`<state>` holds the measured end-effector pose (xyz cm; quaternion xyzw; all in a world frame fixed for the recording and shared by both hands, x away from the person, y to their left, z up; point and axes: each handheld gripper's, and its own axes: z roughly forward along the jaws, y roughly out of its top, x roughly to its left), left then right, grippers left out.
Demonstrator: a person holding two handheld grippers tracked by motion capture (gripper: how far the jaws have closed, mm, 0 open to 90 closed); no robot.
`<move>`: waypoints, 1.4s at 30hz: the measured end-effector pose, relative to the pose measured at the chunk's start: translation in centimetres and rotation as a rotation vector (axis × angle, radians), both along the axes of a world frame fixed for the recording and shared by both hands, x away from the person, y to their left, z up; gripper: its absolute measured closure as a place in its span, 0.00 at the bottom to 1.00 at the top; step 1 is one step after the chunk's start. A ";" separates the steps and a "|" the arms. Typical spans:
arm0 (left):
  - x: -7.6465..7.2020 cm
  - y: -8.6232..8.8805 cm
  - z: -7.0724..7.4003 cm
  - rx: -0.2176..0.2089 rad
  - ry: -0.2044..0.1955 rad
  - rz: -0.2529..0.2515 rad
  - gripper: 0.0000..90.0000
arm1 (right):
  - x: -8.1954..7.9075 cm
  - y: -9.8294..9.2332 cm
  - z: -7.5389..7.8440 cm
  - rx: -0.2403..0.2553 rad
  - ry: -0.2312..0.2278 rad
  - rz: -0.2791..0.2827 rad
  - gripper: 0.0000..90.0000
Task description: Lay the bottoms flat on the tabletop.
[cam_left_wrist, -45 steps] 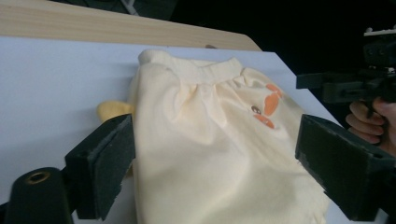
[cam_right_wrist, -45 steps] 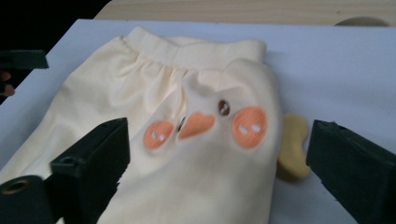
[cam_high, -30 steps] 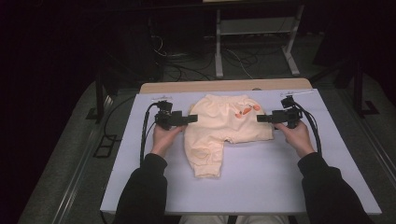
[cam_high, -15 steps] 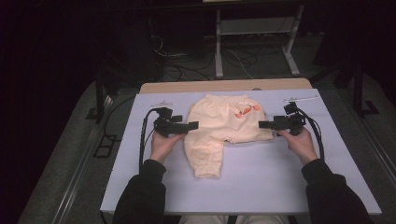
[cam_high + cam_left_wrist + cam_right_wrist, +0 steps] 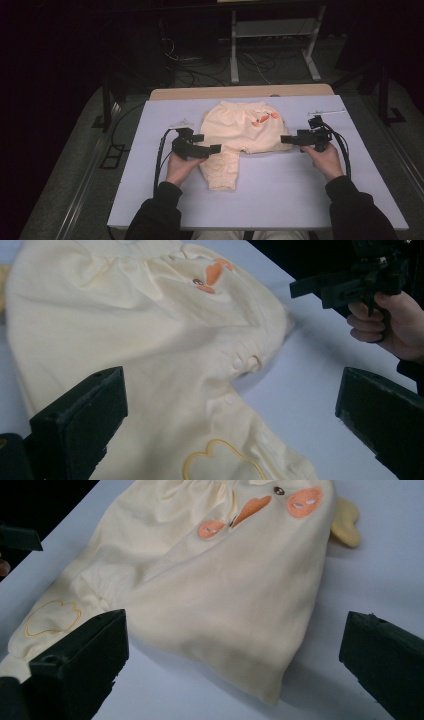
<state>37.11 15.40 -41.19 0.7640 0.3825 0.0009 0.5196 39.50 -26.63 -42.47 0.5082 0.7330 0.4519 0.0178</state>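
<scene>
One pair of pale yellow baby trousers [image 5: 239, 139] lies flat on the white table [image 5: 280, 200], near its far middle, waistband toward the far edge and a single leg reaching toward the person. Two grippers flank it. The left gripper [image 5: 216, 148], held in the left hand [image 5: 180, 167], points in over the garment's left side where the leg begins; in the left gripper view its two black jaws stand wide apart, holding nothing, with the cloth spread between them. The right gripper [image 5: 283, 139], held in the right hand [image 5: 324, 160], sits just beside the trousers' right edge, its two jaws likewise spread and empty. The cloth bears three orange patches [image 5: 252, 507], one outlined cloud-like shape [image 5: 52, 616] on the leg, and a row of snap buttons [image 5: 237, 363].
</scene>
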 end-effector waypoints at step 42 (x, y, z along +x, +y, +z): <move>-6.1 -7.6 -2.6 0.435 0.038 -0.093 0.59 | -2.4 0.7 -1.0 -0.105 0.030 0.004 0.02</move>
